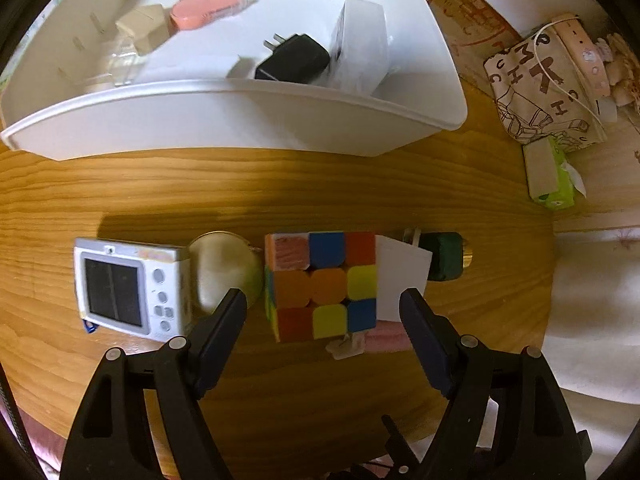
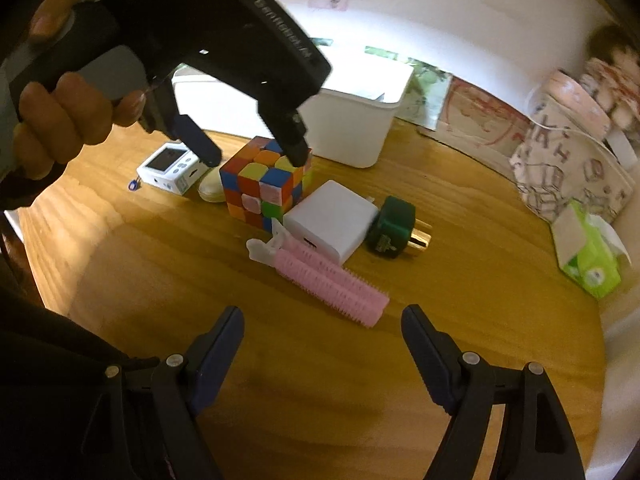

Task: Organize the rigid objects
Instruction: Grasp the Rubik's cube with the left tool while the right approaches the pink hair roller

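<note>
A scrambled puzzle cube (image 1: 322, 284) stands on the wooden table, and my left gripper (image 1: 323, 298) hangs open just over it, one finger on each side. Seen from the right wrist, the left gripper (image 2: 256, 156) straddles the top of the cube (image 2: 264, 188); the pads do not press its sides. Beside the cube lie a white charger (image 2: 332, 220), a green plug adapter (image 2: 394, 226), a pink hair roller (image 2: 328, 280), a cream round piece (image 1: 224, 268) and a small white screen device (image 1: 128, 288). My right gripper (image 2: 322, 314) stands open and empty, just short of the roller.
A white bin (image 1: 240, 116) behind the objects holds a black charger (image 1: 292, 60), a white box (image 1: 360, 44) and a pink item (image 1: 208, 10). A patterned bag (image 2: 568, 172) and a green tissue pack (image 2: 588, 256) sit at the right. A person's hand (image 2: 60, 120) grips the left gripper's handle.
</note>
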Demonstrator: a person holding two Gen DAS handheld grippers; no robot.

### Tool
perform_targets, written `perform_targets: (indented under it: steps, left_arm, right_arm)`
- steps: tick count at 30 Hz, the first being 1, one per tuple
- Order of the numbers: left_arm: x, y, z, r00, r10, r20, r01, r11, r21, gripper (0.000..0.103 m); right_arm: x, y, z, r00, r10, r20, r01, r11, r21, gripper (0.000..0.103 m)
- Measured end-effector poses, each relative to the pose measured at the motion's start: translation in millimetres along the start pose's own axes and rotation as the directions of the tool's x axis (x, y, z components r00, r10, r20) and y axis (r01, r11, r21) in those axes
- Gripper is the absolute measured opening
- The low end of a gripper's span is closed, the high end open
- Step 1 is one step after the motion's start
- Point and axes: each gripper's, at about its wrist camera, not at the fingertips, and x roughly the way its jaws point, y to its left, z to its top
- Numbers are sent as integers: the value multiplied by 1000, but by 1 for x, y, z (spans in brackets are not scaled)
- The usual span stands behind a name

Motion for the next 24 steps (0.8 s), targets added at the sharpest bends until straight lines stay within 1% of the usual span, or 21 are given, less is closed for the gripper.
perform_targets:
  steps: [6,9,17,24]
  left_arm:
    - [12,-6,11,999,-5,-48,5,1000,-7,81]
    - [15,-8,16,998,9,-61,-10,1000,-6,81]
    - [24,-4,23,995,8,-95,-11,999,-35,81]
    - [28,-2,26,994,-15,-108,11,999,-37,80]
  right_arm:
    - [14,-6,10,999,25,-40,-28,996,-87,81]
    - [22,-8,16,998,30,-60,-37,992,-122,81]
    - [40,-12,23,992,75,-101,-91,983,-159,81]
    - [54,-12,29,985,104,-138,-128,976,-176,81]
